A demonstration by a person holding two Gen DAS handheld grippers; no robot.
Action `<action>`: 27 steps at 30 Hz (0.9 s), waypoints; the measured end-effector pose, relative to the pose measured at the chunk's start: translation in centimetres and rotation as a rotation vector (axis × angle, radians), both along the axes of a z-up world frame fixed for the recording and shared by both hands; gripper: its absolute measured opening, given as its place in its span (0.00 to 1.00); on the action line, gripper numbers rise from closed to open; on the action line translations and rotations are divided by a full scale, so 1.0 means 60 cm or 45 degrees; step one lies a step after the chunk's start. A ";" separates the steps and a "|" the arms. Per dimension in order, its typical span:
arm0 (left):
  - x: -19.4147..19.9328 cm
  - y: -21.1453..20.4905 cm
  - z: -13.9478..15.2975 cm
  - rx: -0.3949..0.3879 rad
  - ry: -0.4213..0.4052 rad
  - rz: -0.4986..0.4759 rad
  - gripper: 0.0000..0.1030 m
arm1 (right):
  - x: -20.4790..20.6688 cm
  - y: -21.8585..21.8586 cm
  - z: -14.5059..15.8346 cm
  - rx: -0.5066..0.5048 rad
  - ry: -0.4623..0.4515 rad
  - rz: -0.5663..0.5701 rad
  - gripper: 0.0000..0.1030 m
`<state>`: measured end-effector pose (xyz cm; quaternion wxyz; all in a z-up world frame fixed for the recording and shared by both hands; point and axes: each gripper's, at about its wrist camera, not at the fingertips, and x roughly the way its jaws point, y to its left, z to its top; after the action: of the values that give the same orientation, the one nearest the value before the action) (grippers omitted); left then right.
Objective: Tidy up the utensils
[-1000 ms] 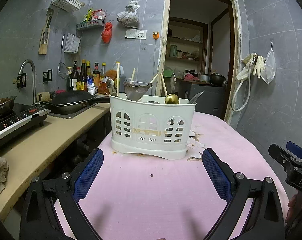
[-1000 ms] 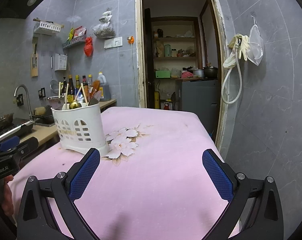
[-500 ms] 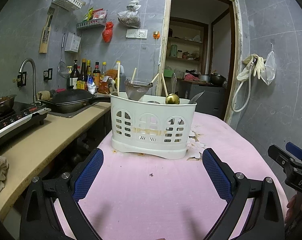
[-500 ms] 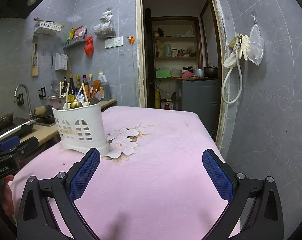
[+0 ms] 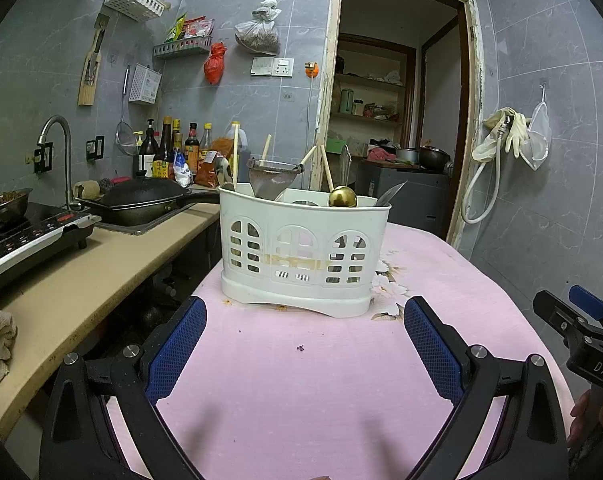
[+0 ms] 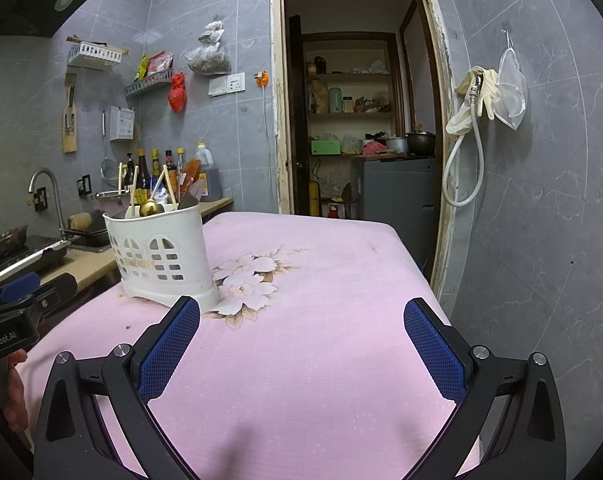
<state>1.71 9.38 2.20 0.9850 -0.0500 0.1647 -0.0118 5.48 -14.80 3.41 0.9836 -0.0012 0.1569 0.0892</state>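
Observation:
A white plastic utensil caddy (image 5: 301, 252) stands on the pink flowered tablecloth (image 5: 301, 392); it also shows in the right wrist view (image 6: 161, 256). It holds chopsticks (image 5: 325, 168), a small strainer (image 5: 271, 180), a gold ladle (image 5: 342, 198) and a knife blade (image 5: 389, 194). My left gripper (image 5: 303, 344) is open and empty, in front of the caddy and apart from it. My right gripper (image 6: 301, 344) is open and empty, right of the caddy over the cloth.
A beige counter (image 5: 81, 280) runs along the left with an induction hob (image 5: 29, 240), a black wok (image 5: 145, 200), a tap (image 5: 57, 148) and sauce bottles (image 5: 173, 152). An open doorway (image 6: 357, 120) lies behind the table. A hose and gloves (image 6: 473, 120) hang on the right wall.
Almost nothing has changed. Both grippers stay open and nearly still; the left view has shifted very slightly.

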 end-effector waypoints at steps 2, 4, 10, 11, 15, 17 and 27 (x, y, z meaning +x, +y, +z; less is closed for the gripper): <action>0.000 0.000 0.000 -0.001 0.001 0.000 0.94 | -0.001 0.000 0.000 -0.001 0.000 0.000 1.00; -0.001 0.000 0.000 -0.005 0.002 -0.001 0.94 | 0.000 0.000 0.000 -0.001 -0.001 0.000 1.00; -0.001 0.003 -0.003 -0.048 0.024 -0.012 0.94 | -0.001 0.000 0.000 -0.003 0.001 0.000 1.00; -0.001 0.004 -0.004 -0.053 0.028 -0.010 0.94 | 0.000 0.000 0.000 -0.002 0.001 0.000 1.00; -0.002 0.003 -0.005 -0.042 0.035 0.015 0.94 | -0.001 0.000 0.001 -0.003 0.001 -0.001 1.00; -0.001 0.003 -0.006 -0.035 0.042 0.010 0.94 | -0.001 0.000 0.001 -0.002 -0.001 -0.001 1.00; 0.001 0.003 -0.008 -0.037 0.066 0.011 0.94 | -0.003 0.002 -0.005 -0.006 0.004 0.005 1.00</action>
<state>1.77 9.58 1.70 0.9796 -0.0654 0.1897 -0.0085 5.29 -14.67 3.13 0.9832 -0.0037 0.1586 0.0906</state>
